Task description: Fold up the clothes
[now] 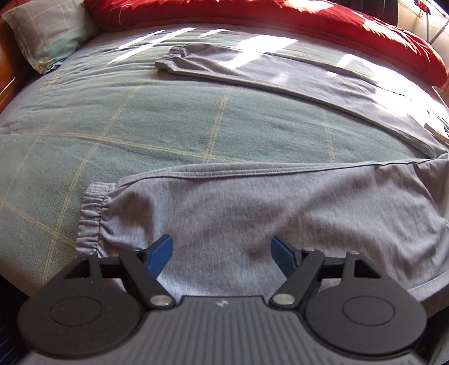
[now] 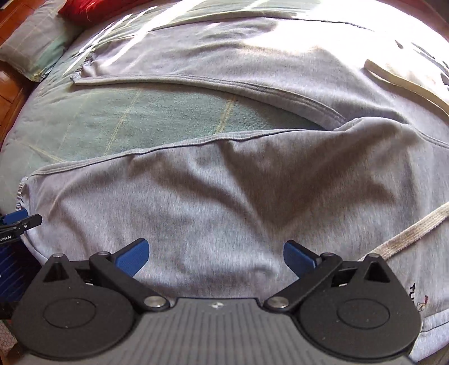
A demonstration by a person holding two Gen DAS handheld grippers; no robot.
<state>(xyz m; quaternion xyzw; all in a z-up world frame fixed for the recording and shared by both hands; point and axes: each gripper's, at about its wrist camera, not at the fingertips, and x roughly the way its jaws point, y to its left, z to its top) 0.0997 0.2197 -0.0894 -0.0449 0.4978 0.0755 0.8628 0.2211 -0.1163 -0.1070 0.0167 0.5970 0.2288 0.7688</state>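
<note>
Grey jogging trousers (image 1: 224, 207) lie spread on the bed, legs apart. The near leg ends in a gathered cuff (image 1: 92, 221) at the left; the far leg (image 1: 252, 73) runs along the back in sunlight. My left gripper (image 1: 221, 252) hovers open over the near leg beside the cuff, nothing between its blue pads. My right gripper (image 2: 216, 255) hangs open above the same leg's thigh (image 2: 224, 179), holding nothing. A white drawstring (image 2: 407, 235) trails at the right. The left gripper's tip (image 2: 19, 219) shows at the left edge of the right wrist view.
The bed is covered by a green checked sheet (image 1: 168, 123). A red duvet (image 1: 280, 19) is bunched along the far side. A pillow (image 1: 47, 31) lies at the far left corner, beside a wooden frame (image 2: 8, 81). The bed's near edge runs just below the grippers.
</note>
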